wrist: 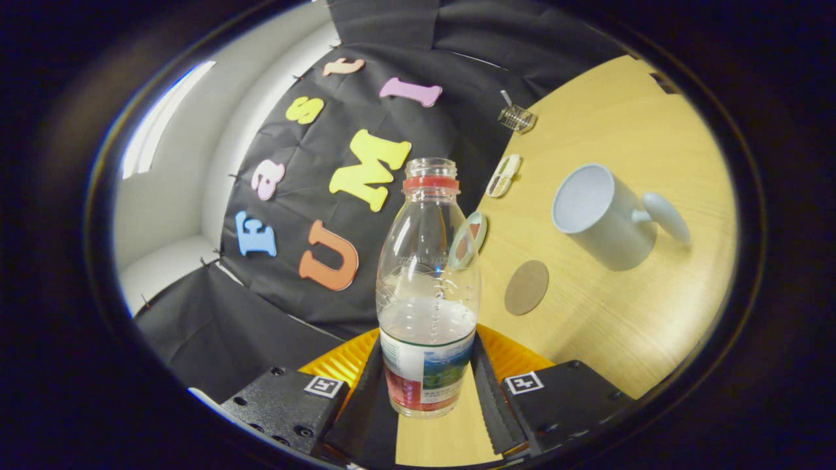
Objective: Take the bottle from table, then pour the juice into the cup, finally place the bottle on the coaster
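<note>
One hand-held gripper (428, 385), two fingers, closed on the lower body of one bottle (428, 294), a finger pressing on each side at the label band. Bottle: one, clear plastic, uncapped, a red ring at the neck, partly filled with a pale liquid whose level sits just above the label; it stands between the fingers with its base showing against the wood, and the whole scene appears tilted in this view. Surface (627, 313): one, light wood grain. Cup (604, 215): one, pale mug with a single handle pointing away from the bottle, its open mouth turned toward the bottle, set on the surface well apart from the fingers and beyond them. Coaster (526, 287): one, round, flat, brown, lying on the surface between the bottle and the cup, nearer the bottle, touching neither. Small flat items near the surface's far edge by the cloth wall: two, one roundish (467, 240) partly behind the bottle's shoulder, one elongated (503, 175) further along; what they are cannot be told. Small clear ribbed container (517, 118): one, at the far end of the surface, contents too small to make out.
</note>
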The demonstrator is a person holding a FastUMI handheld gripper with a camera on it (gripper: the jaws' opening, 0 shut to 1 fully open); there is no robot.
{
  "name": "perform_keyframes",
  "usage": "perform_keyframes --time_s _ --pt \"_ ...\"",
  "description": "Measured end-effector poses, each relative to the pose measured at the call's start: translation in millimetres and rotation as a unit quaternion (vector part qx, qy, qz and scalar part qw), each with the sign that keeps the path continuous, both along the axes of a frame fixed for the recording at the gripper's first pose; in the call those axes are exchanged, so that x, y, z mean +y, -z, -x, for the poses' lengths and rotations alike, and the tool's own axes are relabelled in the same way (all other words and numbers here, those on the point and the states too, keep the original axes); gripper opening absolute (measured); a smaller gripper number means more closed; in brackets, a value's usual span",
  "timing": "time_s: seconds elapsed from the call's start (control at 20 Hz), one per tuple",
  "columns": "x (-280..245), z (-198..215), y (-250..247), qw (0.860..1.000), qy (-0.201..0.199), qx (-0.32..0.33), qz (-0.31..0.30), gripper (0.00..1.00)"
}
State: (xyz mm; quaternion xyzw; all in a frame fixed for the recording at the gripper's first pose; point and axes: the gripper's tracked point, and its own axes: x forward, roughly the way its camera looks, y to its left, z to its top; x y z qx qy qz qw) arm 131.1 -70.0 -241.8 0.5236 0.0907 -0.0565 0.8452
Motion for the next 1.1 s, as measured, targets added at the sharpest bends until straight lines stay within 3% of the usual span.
perform_keyframes --time_s 0.5,1.1 --pt "1.3 -0.4 5.5 0.992 0.025 -0.005 -0.126 0.75" --pt "-7.7 -12.2 -21.6 0.976 0.048 -0.027 -0.209 0.75"
